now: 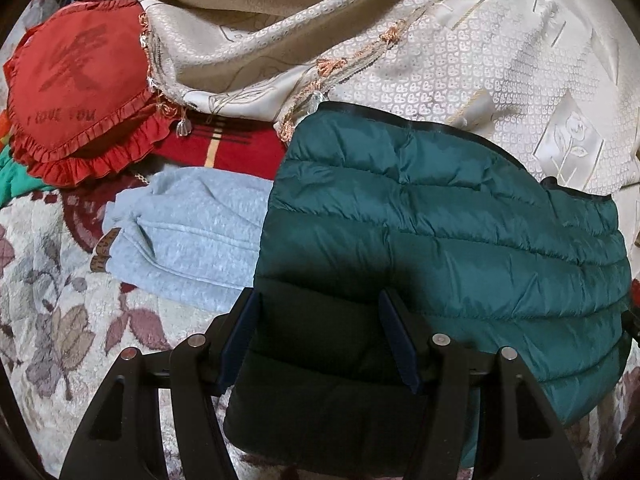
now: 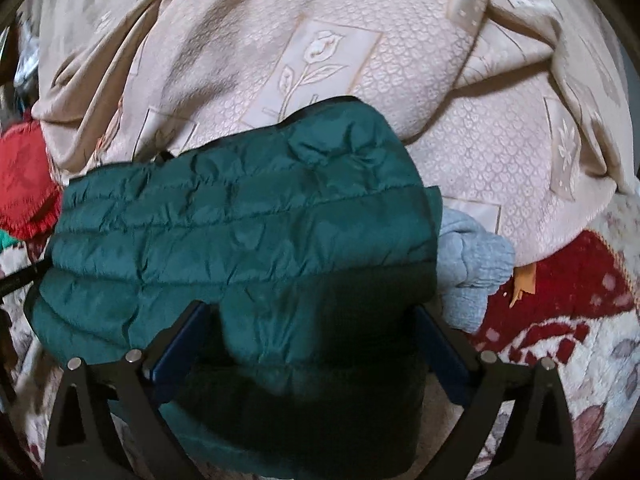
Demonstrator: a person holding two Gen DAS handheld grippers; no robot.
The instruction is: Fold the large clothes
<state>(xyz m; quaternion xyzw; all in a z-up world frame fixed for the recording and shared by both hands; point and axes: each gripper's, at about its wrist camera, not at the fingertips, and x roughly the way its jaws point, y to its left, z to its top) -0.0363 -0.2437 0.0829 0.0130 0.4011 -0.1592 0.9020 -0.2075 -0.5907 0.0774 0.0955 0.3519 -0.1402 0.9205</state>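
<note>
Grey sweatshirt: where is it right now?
Left wrist view: grey sweatshirt lies folded left of the green puffer jacket, below the red heart pillow.

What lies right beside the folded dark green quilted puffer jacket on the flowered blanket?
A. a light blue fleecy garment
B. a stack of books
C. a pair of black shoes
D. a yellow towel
A: the light blue fleecy garment rests against the edge of the dark green quilted puffer jacket, partly tucked beneath it.
</note>
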